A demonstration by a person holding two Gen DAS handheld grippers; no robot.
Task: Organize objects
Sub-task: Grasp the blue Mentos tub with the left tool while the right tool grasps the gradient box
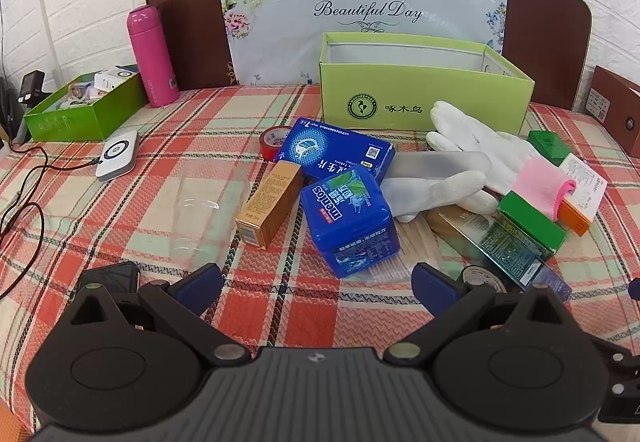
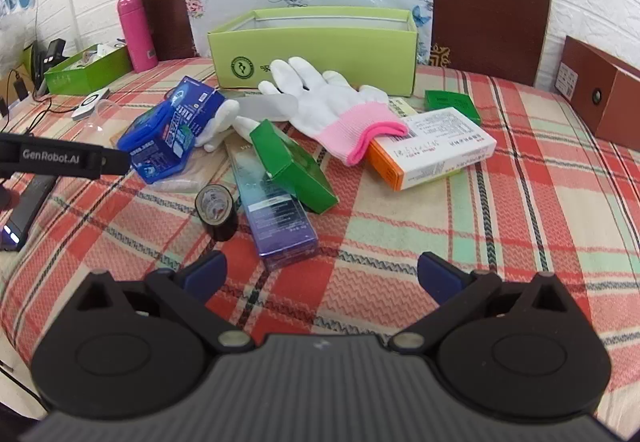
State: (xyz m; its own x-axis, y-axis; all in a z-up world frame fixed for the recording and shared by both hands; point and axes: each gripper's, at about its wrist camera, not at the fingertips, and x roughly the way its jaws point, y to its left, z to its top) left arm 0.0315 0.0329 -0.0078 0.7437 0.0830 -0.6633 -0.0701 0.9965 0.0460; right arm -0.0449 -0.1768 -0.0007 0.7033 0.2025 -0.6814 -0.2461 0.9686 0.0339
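Note:
A pile of objects lies on the plaid cloth in front of an open light-green box. In the left wrist view I see a blue Mentos tin, a flat blue carton, a tan carton, a clear cup and a white glove with a pink cuff. The right wrist view shows the glove, an orange-white carton, a green carton, a purple-teal carton and a black tape roll. My left gripper and right gripper are open, empty, hovering short of the pile.
A pink bottle, a dark-green tray of small items and a white charger with cables sit at the left. A red tape roll lies by the blue carton. A brown box stands at the right. The left gripper's arm crosses the right view's left edge.

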